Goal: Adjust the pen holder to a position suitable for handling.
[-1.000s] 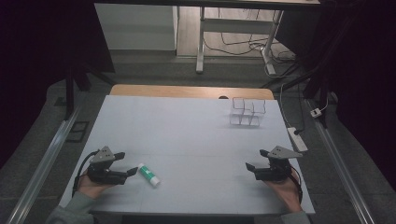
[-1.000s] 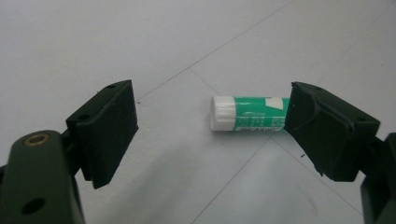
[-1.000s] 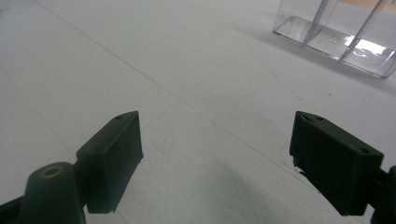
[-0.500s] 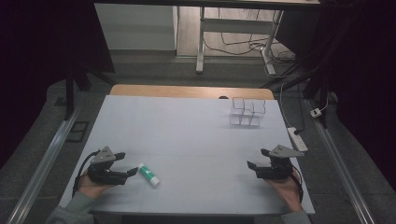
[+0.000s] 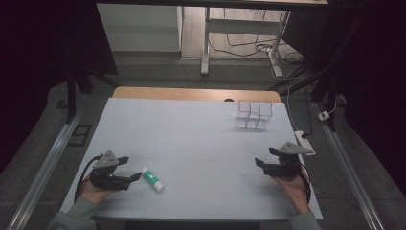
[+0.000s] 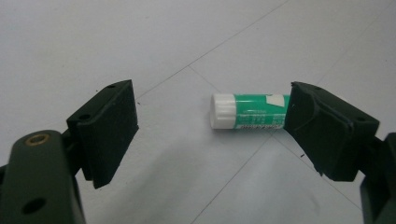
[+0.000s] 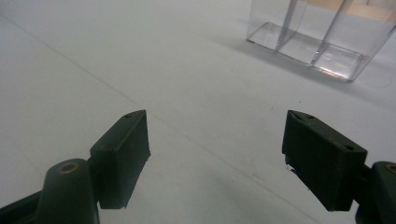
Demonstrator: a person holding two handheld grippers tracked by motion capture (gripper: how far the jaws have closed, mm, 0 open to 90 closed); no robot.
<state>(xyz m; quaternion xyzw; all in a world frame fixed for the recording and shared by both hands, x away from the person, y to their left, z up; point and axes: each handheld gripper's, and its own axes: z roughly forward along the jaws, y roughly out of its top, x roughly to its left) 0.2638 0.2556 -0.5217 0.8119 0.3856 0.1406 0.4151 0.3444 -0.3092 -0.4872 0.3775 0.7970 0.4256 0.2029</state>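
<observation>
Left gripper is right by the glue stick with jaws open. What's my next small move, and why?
Probably ease the left gripper forward and a little toward its right jaw, then close. The glue stick lies flat on the table, beyond the open jaws and off-centre, its far end hidden behind the right jaw, so closing now would likely miss or clip it.

Left hand-held gripper (image 5: 130, 168): black body, blocky dark jaws, brass-coloured rivet and small screw holes, grey three-cornered plate on top, black cable trailing. Right hand-held gripper (image 5: 265, 160): same build. Grey-green sleeve cuffs on both forearms.
</observation>
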